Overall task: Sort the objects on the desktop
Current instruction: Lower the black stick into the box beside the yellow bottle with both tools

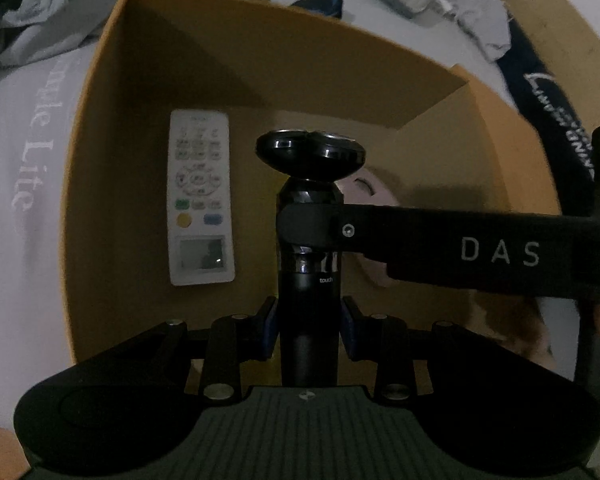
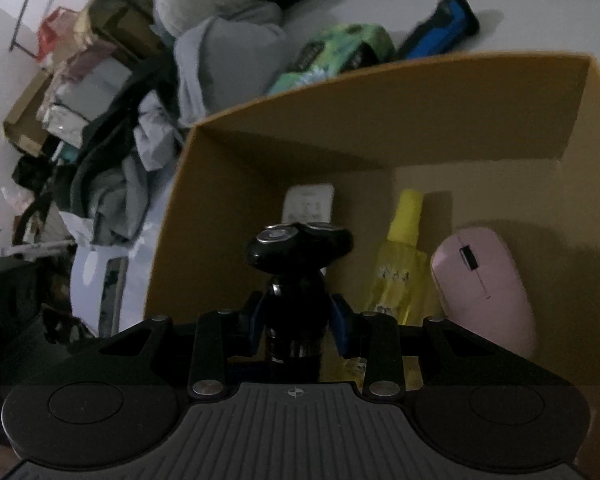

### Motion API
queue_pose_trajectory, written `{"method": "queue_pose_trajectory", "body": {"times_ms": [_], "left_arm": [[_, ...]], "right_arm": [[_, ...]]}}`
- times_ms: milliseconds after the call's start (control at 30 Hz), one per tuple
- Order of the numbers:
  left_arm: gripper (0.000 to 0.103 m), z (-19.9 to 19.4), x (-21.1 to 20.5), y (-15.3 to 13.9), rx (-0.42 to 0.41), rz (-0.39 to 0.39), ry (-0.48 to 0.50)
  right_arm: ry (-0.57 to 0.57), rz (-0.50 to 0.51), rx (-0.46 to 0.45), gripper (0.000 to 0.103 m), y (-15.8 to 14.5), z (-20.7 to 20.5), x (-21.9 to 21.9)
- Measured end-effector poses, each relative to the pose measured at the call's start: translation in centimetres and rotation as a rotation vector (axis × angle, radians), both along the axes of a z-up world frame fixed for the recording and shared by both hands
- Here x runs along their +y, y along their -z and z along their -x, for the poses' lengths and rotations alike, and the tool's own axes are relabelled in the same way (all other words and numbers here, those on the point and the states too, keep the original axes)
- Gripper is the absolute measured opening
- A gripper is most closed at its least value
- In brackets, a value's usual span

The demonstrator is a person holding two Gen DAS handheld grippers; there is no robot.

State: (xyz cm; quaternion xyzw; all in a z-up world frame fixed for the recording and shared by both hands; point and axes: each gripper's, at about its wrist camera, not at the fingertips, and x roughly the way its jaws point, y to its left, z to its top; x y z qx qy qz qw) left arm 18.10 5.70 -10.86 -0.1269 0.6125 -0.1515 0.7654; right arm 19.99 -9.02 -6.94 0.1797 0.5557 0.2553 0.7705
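A black electric shaver (image 1: 309,248) with a rotary head stands upright over the open cardboard box (image 1: 100,152). My left gripper (image 1: 309,332) has its blue pads on either side of the shaver's lower body, with a small gap showing. My right gripper (image 2: 296,320) is shut on the shaver (image 2: 298,268) just under its head; its finger (image 1: 440,236) reaches in from the right in the left wrist view. In the box lie a white remote (image 1: 201,196), a yellow spray bottle (image 2: 400,264) and a pink mouse (image 2: 484,280).
A green packet (image 2: 340,56) and a blue-black object (image 2: 444,32) lie beyond the box (image 2: 380,100) on the white surface. Piled clothes and bags (image 2: 112,140) sit to the left. A dark garment with white lettering (image 1: 556,136) lies to the right.
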Motion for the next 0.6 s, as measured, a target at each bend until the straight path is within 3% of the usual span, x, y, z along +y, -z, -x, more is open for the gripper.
{"method": "queue_pose_trajectory", "body": {"times_ms": [267, 600], "left_arm": [[0.049, -0.7, -0.6, 0.9, 0.049, -0.03, 0.002], [0.049, 0.5, 0.1, 1.7, 0.078, -0.102, -0.027]], "right_arm": [[0.023, 0.026, 0.067, 0.037, 2.2, -0.4, -0.6], [0.035, 0.035, 0.075, 0.038, 2.7, -0.4, -1.4]]}}
